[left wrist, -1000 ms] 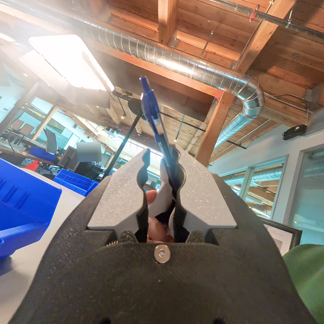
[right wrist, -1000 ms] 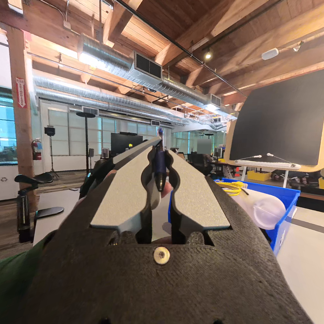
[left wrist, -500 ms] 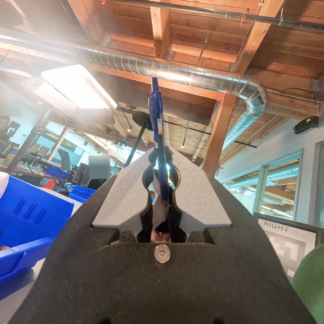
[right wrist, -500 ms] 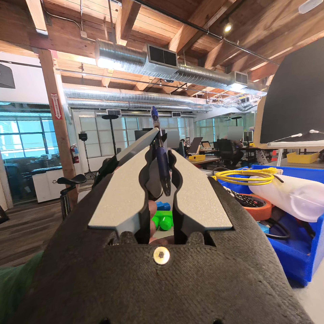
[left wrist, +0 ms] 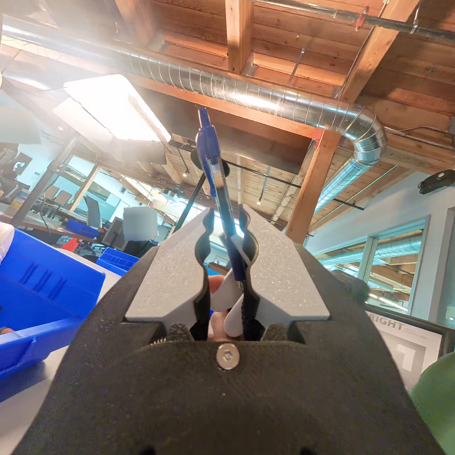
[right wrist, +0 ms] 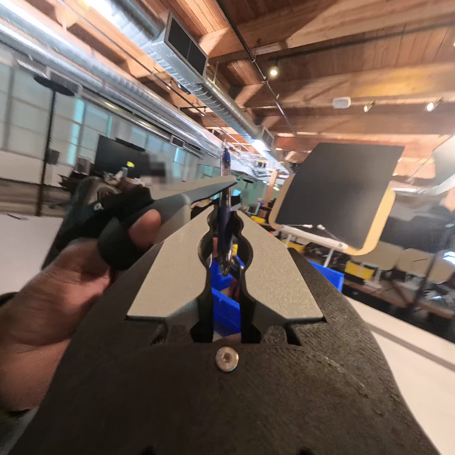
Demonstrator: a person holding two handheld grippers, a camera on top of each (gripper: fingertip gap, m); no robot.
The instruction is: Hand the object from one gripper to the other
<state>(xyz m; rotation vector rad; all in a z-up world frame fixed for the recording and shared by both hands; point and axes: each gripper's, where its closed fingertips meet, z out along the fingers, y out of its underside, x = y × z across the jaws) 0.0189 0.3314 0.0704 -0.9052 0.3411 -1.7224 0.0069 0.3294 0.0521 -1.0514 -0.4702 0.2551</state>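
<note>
**A:** Where was the slim blue click pen with the clear barrel?

**B:** The blue click pen [left wrist: 222, 204] was up in the air, off the worktop, between both pairs of jaws at once. In the right wrist view the blue click pen [right wrist: 224, 236] ran along the slot of the black, grey-faced right gripper [right wrist: 224, 214]. Its metal tip pointed back toward the camera and its clicker end stuck out past the fingertips.

**A:** Which jaws had it?

**B:** The right jaws were narrow and looked pressed onto the pen's blue grip section near their tips. The matching left gripper [left wrist: 225, 214] had its jaws parted, with daylight on either side of the barrel. The pen leaned closer to the right-hand finger.

**A:** Could each gripper see the other?

**B:** Yes. From the left wrist, the pale fingers [left wrist: 221, 293] of the right gripper crossed deep in the slot, flanking the pen's lower end. From the right wrist, the left gripper [right wrist: 232, 194] came in from the left, held by a hand [right wrist: 49, 295], with its fingertips either side of the barrel.

**A:** And around them?

**B:** A blue plastic bin [left wrist: 37, 295] sat on the pale grey worktop [left wrist: 19, 406] at the left. A silver ribbed duct [left wrist: 246, 91] ran under the wooden ceiling, and a black board with a light wooden rim [right wrist: 332, 197] stood well beyond
</note>
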